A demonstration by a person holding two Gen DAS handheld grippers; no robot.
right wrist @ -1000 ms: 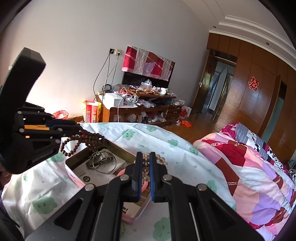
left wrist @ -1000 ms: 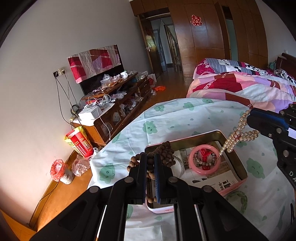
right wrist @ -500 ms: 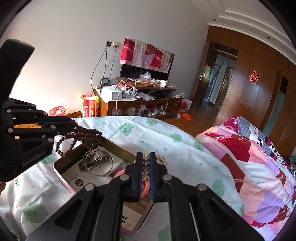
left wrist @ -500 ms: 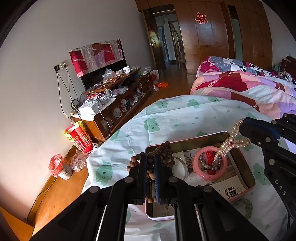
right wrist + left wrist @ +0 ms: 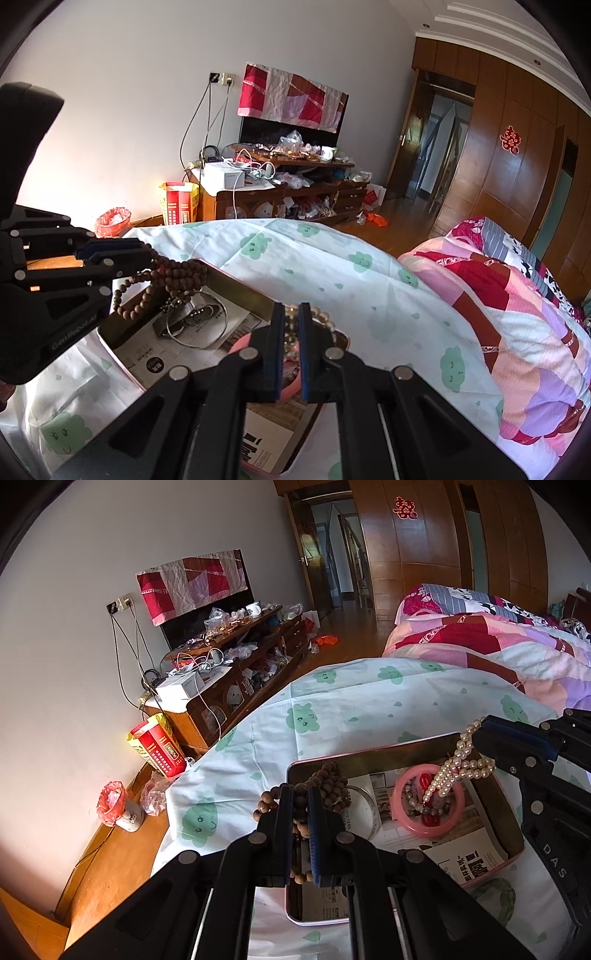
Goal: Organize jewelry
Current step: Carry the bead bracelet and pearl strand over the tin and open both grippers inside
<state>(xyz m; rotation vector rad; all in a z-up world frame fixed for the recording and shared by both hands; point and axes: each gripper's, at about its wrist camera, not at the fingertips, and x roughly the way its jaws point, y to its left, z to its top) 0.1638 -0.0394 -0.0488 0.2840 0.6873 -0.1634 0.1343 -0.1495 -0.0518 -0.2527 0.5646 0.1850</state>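
Left wrist view first: the left gripper (image 5: 301,794) has its jaws pinched tight on a bunch of brown wooden beads (image 5: 328,788), and the strand bulges out above the fingertips and dangles below them, hanging over the near-left corner of the tin box (image 5: 513,834). The box sits on a sheet with green cloud prints (image 5: 351,709), and printed paper (image 5: 461,856) lines its floor. Inside lie a thin silver bangle (image 5: 371,808) and, to its right, a pink bangle (image 5: 428,805) with small beaded pieces in its ring. Coming in from the right, the right gripper (image 5: 480,734) clamps a pearl strand (image 5: 458,768), whose loops droop down over the pink bangle; whether they touch it is hard to say. Behind, a cluttered wooden TV cabinet (image 5: 236,679) stands against the wall, and a patchwork quilt (image 5: 491,646) covers the far side.

Over to the right wrist view: the right gripper (image 5: 291,310) shows jaws narrowed onto the pearl strand (image 5: 321,317), pearls peeking out at the tips above the box's far end. On the left, the left gripper (image 5: 147,254) holds the wooden beads (image 5: 177,277) over the tin box (image 5: 240,291), loops hanging just above the silver bangle (image 5: 195,332) and a dark watch-like piece (image 5: 184,321) on the paper lining.
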